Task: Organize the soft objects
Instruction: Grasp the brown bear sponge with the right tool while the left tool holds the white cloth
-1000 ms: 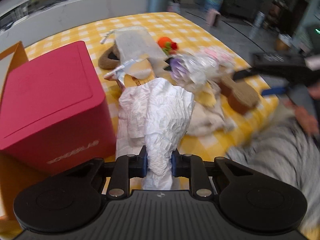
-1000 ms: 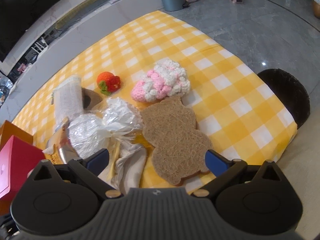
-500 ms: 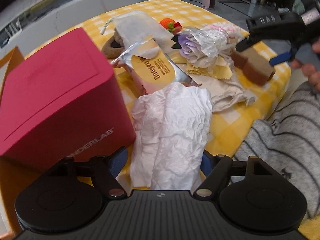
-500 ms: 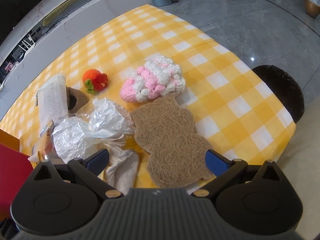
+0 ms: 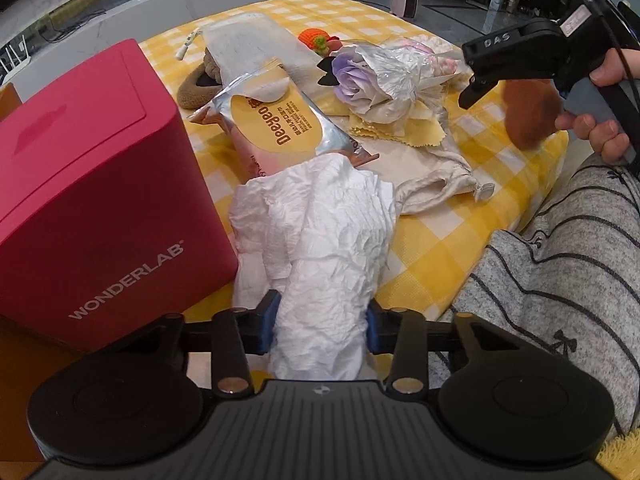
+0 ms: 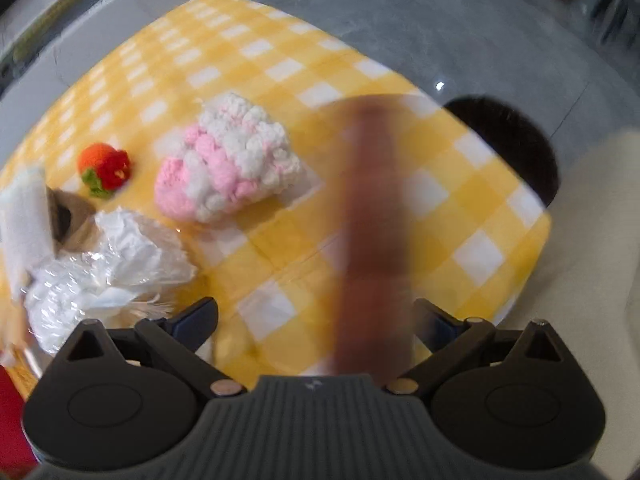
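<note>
Pinching white crumpled cloth [image 5: 320, 248]: left gripper [image 5: 320, 326] closed on its near end, long axis running away over yellow checked tablecloth [image 5: 436, 240] | right gripper [image 6: 316, 320]: blurred brown fibre pad [image 6: 374, 240] standing edge-on between part-open fingers, grip unclear

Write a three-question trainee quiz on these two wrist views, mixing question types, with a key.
1. True or false: the left gripper has its fingers around the white cloth.
2. Which thing lies nearest the pink-white ball? A) red box B) orange toy C) wipes pack
3. Fill in: the brown mat between the right gripper's fingers looks ____ in the right view.

Key: 1 true; 2 B; 3 blurred
</note>
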Motion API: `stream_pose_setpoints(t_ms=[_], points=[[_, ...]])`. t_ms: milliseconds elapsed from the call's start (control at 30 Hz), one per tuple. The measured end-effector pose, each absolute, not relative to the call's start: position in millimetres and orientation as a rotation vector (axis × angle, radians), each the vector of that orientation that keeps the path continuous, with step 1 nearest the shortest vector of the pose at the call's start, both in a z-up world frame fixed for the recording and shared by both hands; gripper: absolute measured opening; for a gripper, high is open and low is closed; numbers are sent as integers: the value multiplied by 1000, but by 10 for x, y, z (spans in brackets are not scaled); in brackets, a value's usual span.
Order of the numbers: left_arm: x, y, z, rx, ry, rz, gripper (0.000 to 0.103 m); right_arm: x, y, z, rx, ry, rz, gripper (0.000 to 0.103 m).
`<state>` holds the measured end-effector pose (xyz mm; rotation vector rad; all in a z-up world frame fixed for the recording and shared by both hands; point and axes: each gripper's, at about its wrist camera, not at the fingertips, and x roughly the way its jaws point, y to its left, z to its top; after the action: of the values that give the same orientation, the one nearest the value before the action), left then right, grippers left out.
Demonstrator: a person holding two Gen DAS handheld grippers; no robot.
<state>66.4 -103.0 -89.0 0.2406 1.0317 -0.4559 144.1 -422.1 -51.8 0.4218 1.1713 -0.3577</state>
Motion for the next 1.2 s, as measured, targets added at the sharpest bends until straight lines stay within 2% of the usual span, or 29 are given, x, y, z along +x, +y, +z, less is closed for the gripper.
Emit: stream_pose_setpoints(t_ms=[133,200,233,267,333,433,533,833,900,933,967,1000,1067,1200], points=[[653,-1019,-894,234,1026,-460,44,1451,-4180,-529,435,1170,-278,98],[651,-1018,-888,228,1029,-457,44,1460,-4140,-524,410,1173,-285,75],[661,-1017,-888,225,1030,-455,42,1431,-4132,-497,399,1161,-292,55],[656,-1011,-886,225,1028,-455,41,1396,-4128,-464,404,1144,-291,48],[642,-991,-883,225,1022,-461,38,1332,-4151,-419,435,1107,-255,47],[643,-981,-884,222,1019,-465,38,1340,-4188,-446,489,1112,-206,19],[642,-990,-877,225,1019,-463,38,1335,-4153,-410,469,1094,-201,16],[613,-1008,-868,250,1005,-456,32,1232,-4117,-291,438,1057,-203,21],[622,-1028,-860,258,1011,-455,31,1166,-4099,-198,425,1019,-170,42],[629,-1031,-860,256,1014,-454,31,1112,-4098,-107,416,976,-132,57],[636,-1028,-862,252,1018,-453,31,1047,-4111,5,381,927,-121,65],[639,-1024,-863,247,1020,-452,31,993,-4138,117,329,885,-149,68],[637,-1017,-861,242,1021,-451,31,943,-4217,302,177,832,-231,88],[639,-1020,-864,245,1021,-456,30,1006,-4496,398,-92,831,-126,92]])
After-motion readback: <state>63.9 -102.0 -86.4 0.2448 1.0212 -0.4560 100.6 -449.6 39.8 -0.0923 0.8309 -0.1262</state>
